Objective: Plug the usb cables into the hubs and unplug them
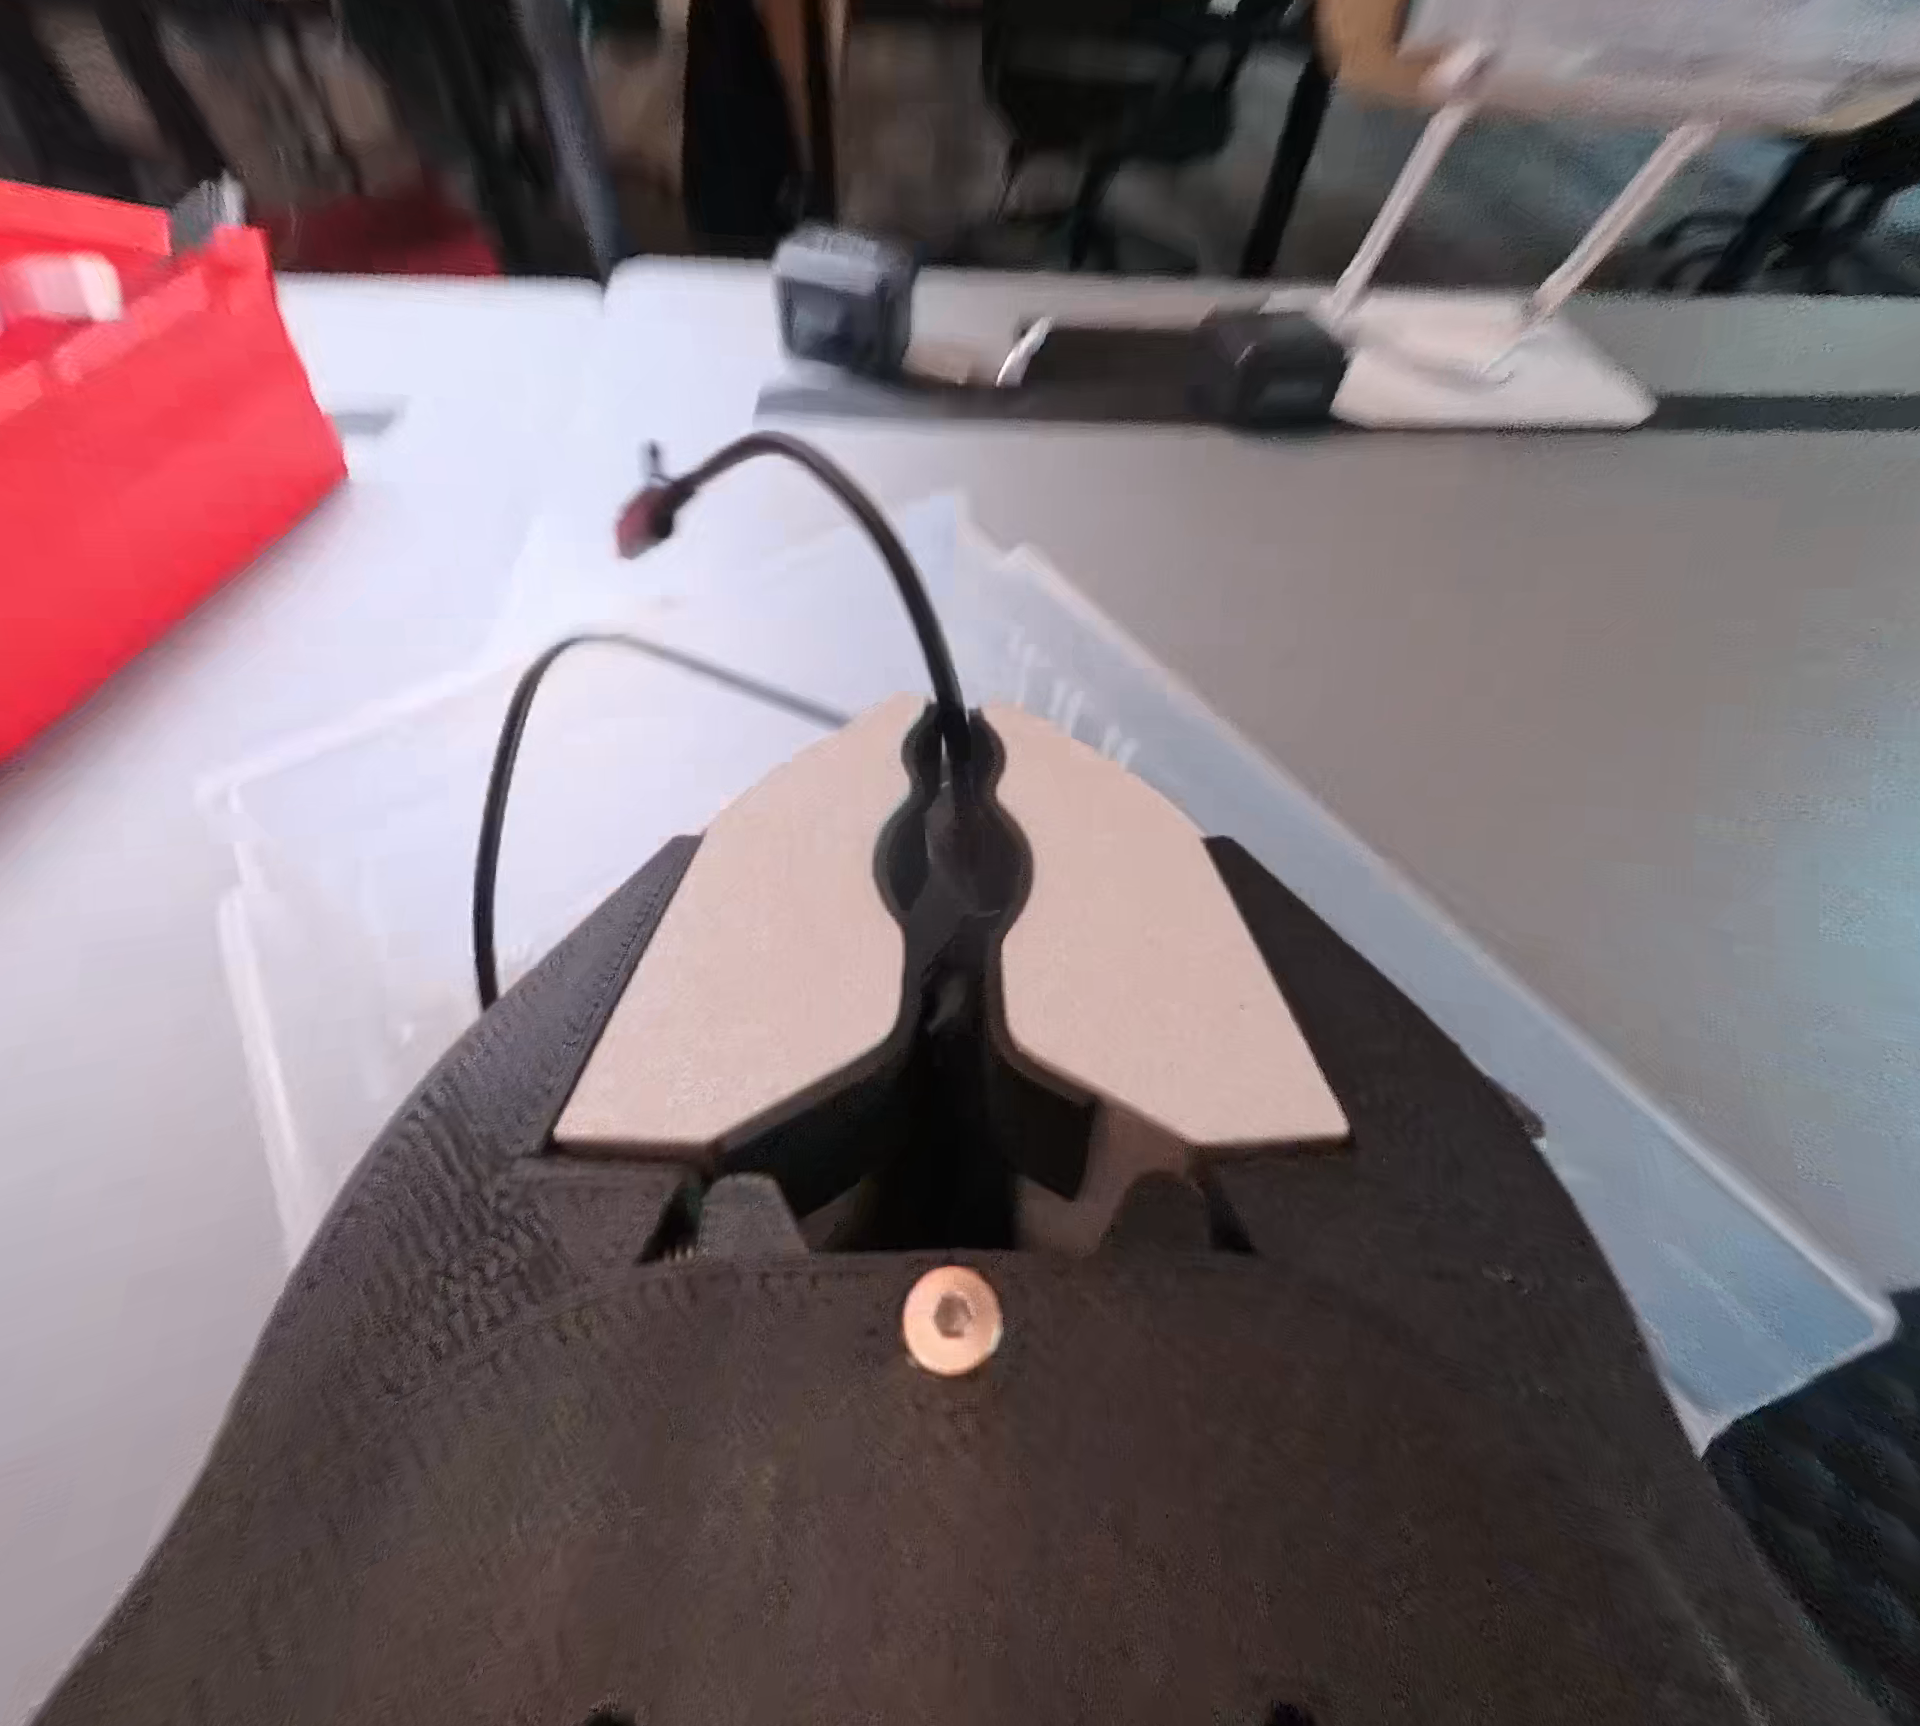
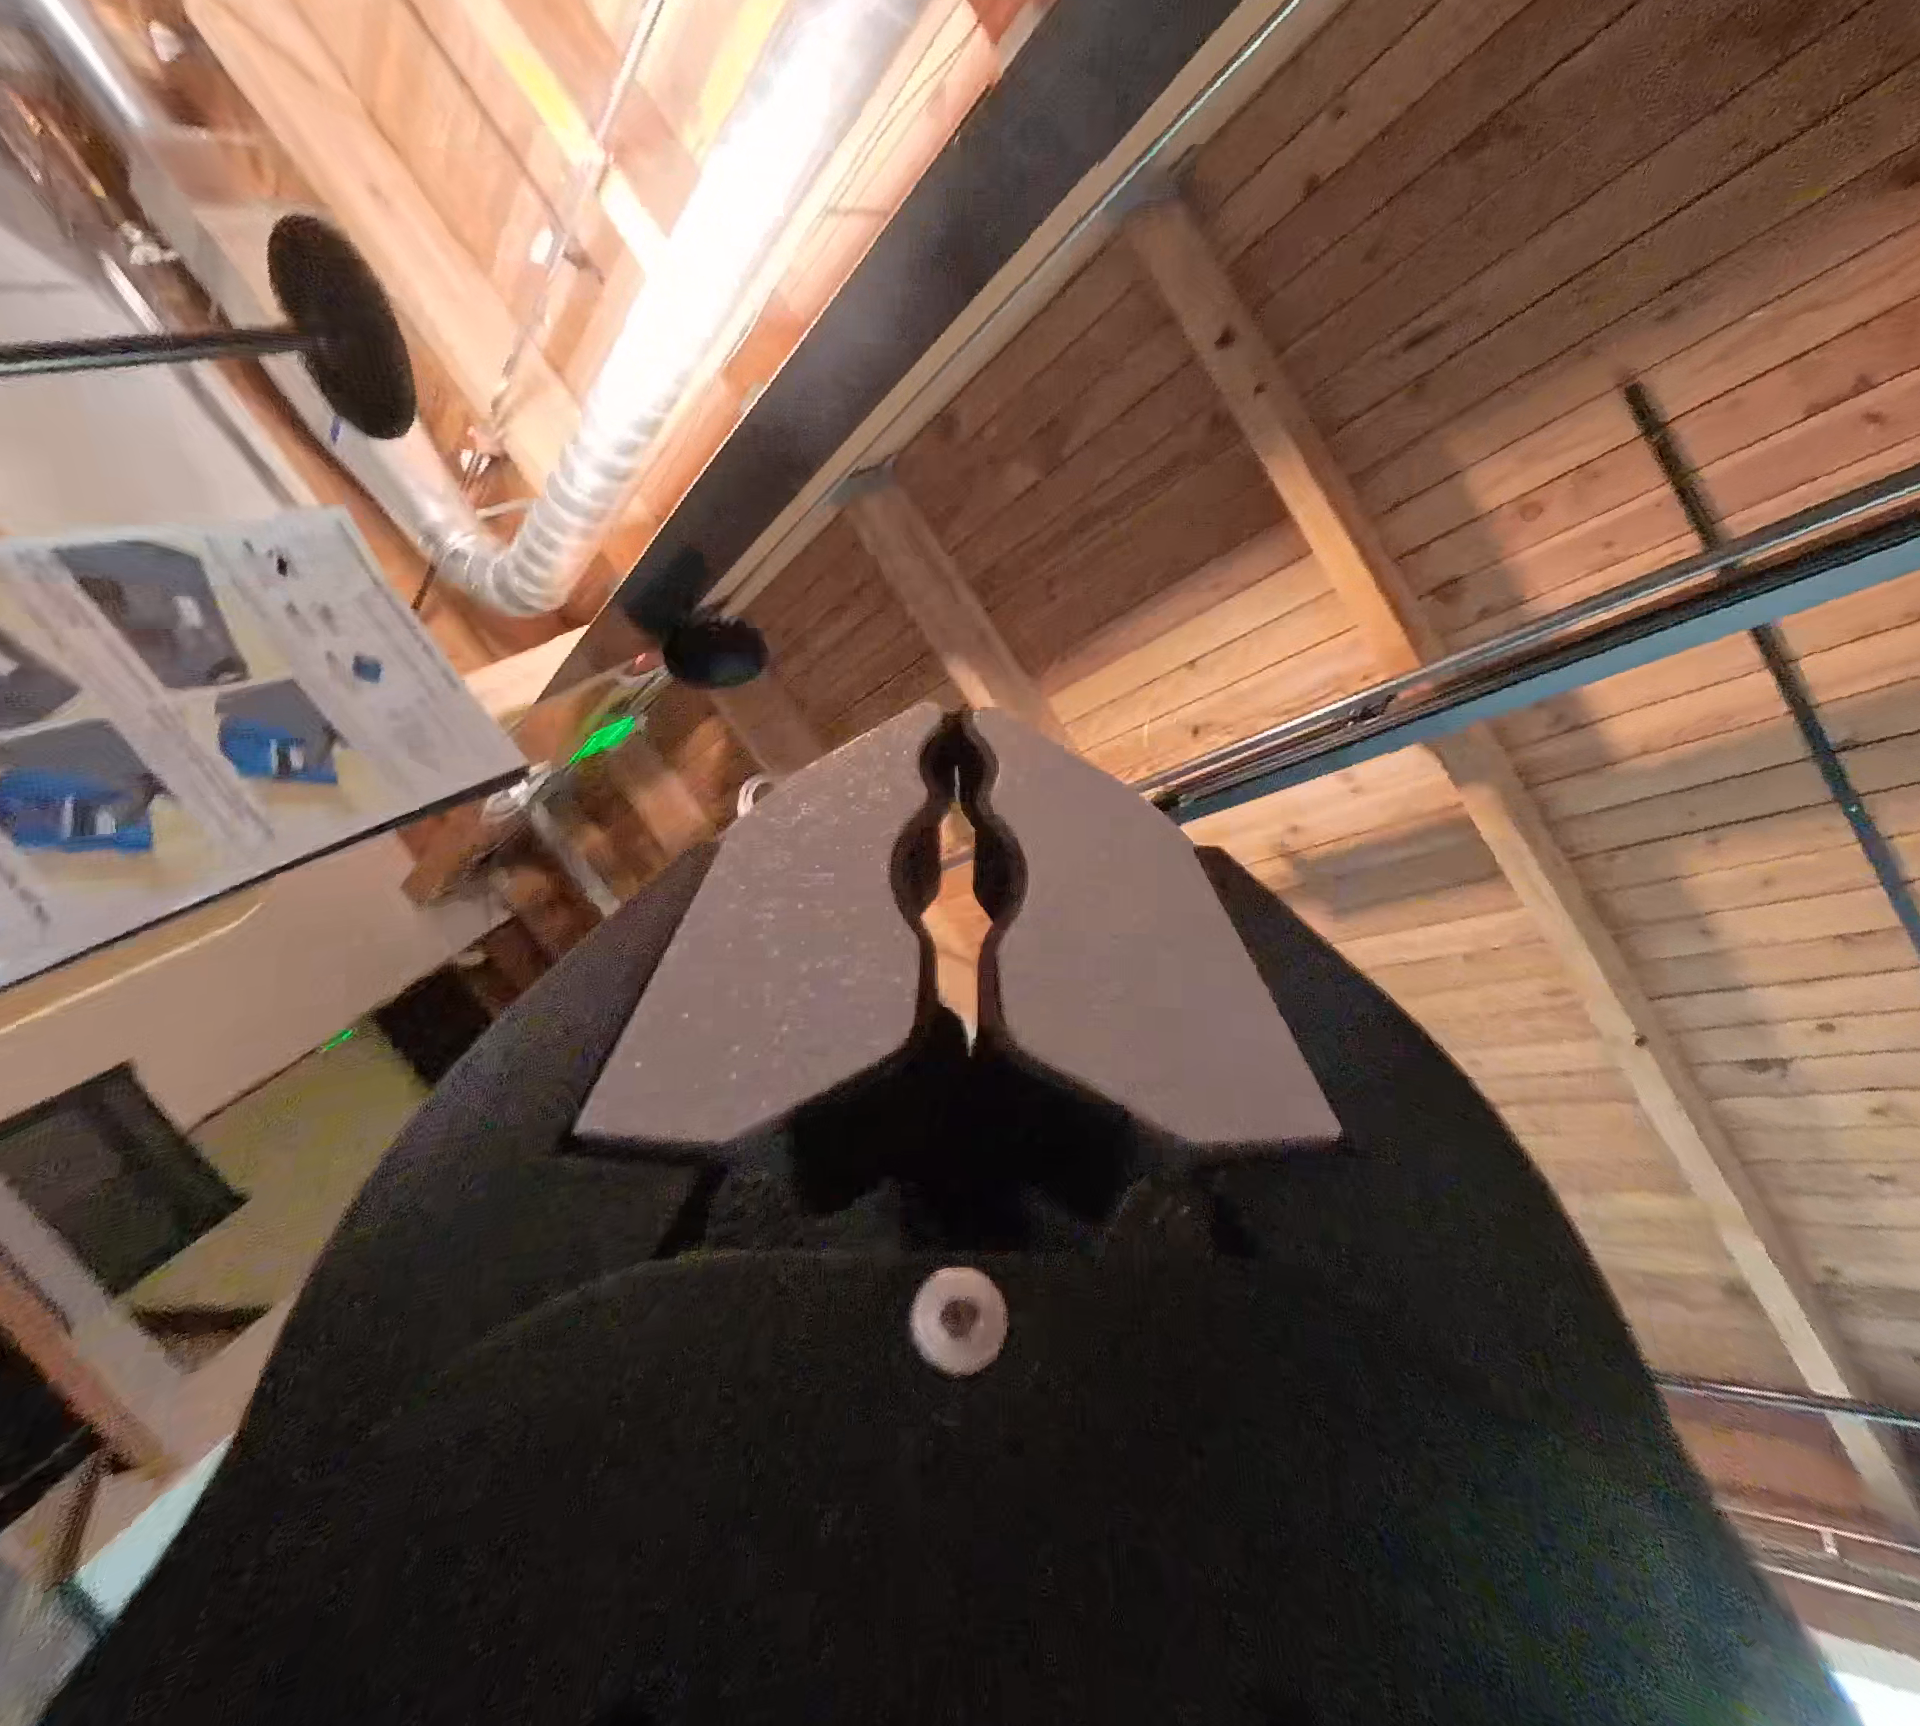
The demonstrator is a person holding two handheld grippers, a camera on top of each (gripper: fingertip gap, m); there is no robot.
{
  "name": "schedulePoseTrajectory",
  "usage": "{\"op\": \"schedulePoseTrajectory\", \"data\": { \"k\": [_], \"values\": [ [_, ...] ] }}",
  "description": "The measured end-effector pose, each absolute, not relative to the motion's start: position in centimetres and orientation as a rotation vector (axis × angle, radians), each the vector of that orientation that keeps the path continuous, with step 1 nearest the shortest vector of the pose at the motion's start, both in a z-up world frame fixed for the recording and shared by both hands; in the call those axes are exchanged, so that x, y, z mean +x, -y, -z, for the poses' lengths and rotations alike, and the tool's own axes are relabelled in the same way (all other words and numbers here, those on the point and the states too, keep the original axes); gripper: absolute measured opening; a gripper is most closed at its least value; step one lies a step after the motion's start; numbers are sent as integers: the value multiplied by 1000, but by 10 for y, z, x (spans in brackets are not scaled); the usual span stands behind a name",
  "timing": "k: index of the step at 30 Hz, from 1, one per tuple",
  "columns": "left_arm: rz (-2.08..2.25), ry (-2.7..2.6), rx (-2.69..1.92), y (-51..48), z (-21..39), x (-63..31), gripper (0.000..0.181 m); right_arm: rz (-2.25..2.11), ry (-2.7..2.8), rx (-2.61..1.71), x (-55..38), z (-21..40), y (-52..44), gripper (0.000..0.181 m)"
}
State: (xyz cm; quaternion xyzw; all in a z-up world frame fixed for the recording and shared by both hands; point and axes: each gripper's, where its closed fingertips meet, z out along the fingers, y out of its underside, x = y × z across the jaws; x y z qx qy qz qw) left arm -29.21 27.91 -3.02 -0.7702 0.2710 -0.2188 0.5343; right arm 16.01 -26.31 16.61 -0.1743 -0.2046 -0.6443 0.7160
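My left gripper (image 1: 954, 720) is shut on a thin black usb cable (image 1: 891, 554). The cable arcs up and to the left from between the fingertips and ends in a dark plug (image 1: 646, 518) that hangs in the air. A second loop of the black cable (image 1: 499, 803) curves down at the left of the fingers. All this is held above a clear plastic bin (image 1: 1195, 741) on the table. No hub shows clearly. My right gripper (image 2: 958, 720) is shut and empty. It points up at a wooden ceiling (image 2: 1455, 326).
A red bin (image 1: 135, 471) stands at the left on the white table (image 1: 436, 388). A grey mat (image 1: 1507, 637) lies at the right. Two small dark boxes (image 1: 842, 305) and a white stand (image 1: 1475, 367) sit at the back. The right wrist view shows ducting (image 2: 727, 222) and a poster board (image 2: 208, 700). Some 75 centimetres of space lies between my two pairs of fingers.
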Motion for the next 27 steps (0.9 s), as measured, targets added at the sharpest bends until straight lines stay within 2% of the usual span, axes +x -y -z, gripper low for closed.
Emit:
{"op": "schedulePoseTrajectory", "data": {
  "k": [4, 5, 7, 8, 9, 10, 11, 13, 16, 17, 18, 20, 21, 22, 24, 25, 26, 27],
  "values": [
    [480, -700, -1498, -245, -19, -269, 4, 1385, 472, -450, 168, -163, 253, 4],
    [470, -687, -1422, -235, -33, -266, 3, 1367, 478, -423, 166, -164, 253, 21],
    [530, -712, -1256, -203, -60, -251, 3, 1293, 488, -435, 163, -168, 247, 91],
    [573, -716, -1167, -184, -74, -243, 3, 1279, 464, -450, 164, -171, 246, 110],
    [627, -714, -1090, -164, -86, -235, 3, 1279, 463, -462, 164, -172, 244, 117],
    [692, -717, -1023, -143, -95, -227, 4, 1274, 497, -491, 162, -170, 238, 111],
    [759, -724, -967, -123, -102, -218, 4, 1257, 543, -548, 161, -164, 230, 97],
    [859, -736, -893, -87, -110, -201, 4, 1212, 657, -692, 157, -145, 213, 2],
    [987, -863, -826, -39, -116, -164, 4, 1202, 700, -680, 144, -142, 206, 1],
    [1025, -923, -817, -23, -115, -152, 4, 1155, 706, -697, 140, -141, 202, 6],
    [1034, -953, -800, -11, -115, -142, 4, 1075, 705, -705, 133, -142, 199, 24],
    [1015, -1044, -746, 13, -112, -123, 4, 864, 690, -708, 113, -146, 193, 91],
    [997, -1097, -733, 24, -109, -113, 4, 765, 691, -713, 103, -148, 190, 112],
    [969, -1146, -719, 33, -104, -105, 4, 694, 697, -710, 93, -148, 188, 120],
    [905, -1250, -676, 52, -94, -90, 3, 585, 751, -713, 73, -142, 184, 105],
    [864, -1302, -658, 60, -87, -83, 3, 546, 794, -713, 64, -137, 183, 78],
    [816, -1350, -641, 67, -81, -76, 3, 526, 847, -700, 55, -131, 183, 17],
    [760, -1400, -620, 73, -73, -70, 3, 489, 880, -700, 47, -125, 182, 2]
  ]
}}
